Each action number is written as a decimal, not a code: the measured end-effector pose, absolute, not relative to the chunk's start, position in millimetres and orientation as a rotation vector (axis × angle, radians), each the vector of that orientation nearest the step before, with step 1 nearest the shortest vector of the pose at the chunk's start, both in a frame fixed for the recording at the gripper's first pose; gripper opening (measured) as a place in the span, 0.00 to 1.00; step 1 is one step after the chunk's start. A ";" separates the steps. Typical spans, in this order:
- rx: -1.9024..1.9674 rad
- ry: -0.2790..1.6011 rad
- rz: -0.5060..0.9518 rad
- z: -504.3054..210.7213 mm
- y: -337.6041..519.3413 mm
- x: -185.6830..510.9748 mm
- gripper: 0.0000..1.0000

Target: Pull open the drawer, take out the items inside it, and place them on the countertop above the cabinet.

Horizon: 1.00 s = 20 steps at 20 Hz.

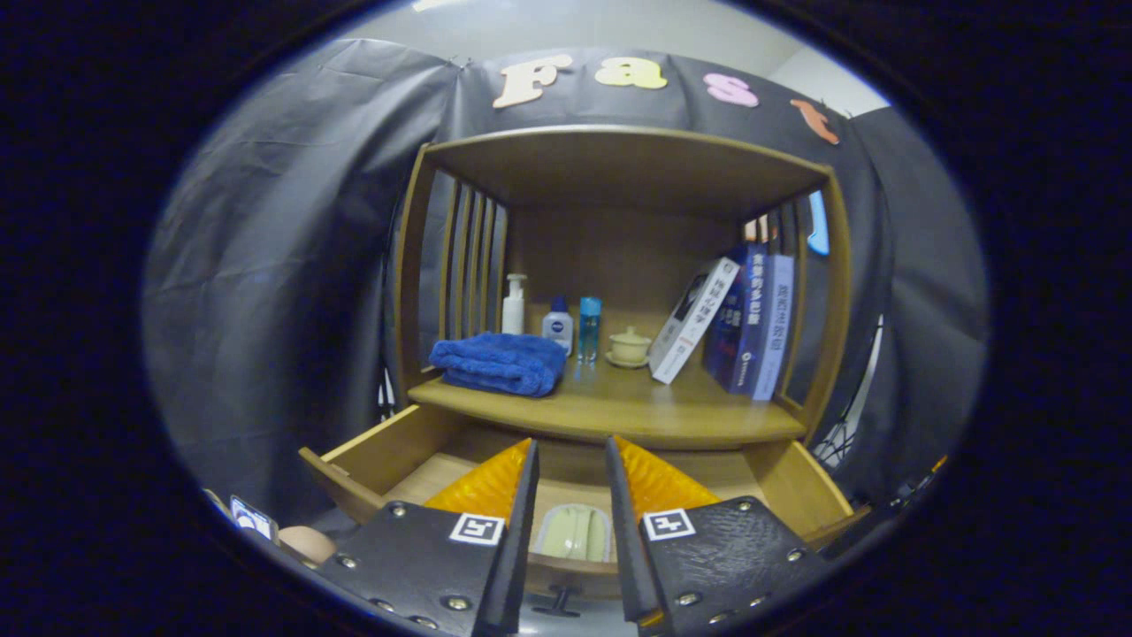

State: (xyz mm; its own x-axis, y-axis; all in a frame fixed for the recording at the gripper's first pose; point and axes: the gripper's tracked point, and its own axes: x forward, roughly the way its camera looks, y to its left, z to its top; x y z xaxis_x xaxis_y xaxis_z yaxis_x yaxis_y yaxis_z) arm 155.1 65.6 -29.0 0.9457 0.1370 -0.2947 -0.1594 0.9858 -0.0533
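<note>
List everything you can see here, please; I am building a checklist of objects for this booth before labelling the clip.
Cabinet: one, brown wood, ahead of the fingers.
Countertop: one, brown wood, above the drawer.
Drawer: one, light wood, pulled open below the countertop.
Pale green item: one, lying in the drawer, seen between the fingers.
Towel: one, blue, folded, countertop's near side.
Pump bottle: one, white, behind the towel.
Small bottle: one, white with blue cap, beside the pump bottle.
Tall bottle: one, clear blue, next along.
Lidded cup: one, cream, on a saucer.
Books: three; one white and leaning, two blue and upright.
Gripper: one, fingers apart over the drawer, holding nothing.
</note>
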 end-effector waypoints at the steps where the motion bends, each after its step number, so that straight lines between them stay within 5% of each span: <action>1: -0.073 0.326 0.157 -34.2 66.7 162.4 0.43; 11: -0.158 0.772 0.130 -138.7 43.5 191.3 0.43; 20: -0.126 0.963 0.136 -188.5 42.6 183.2 0.44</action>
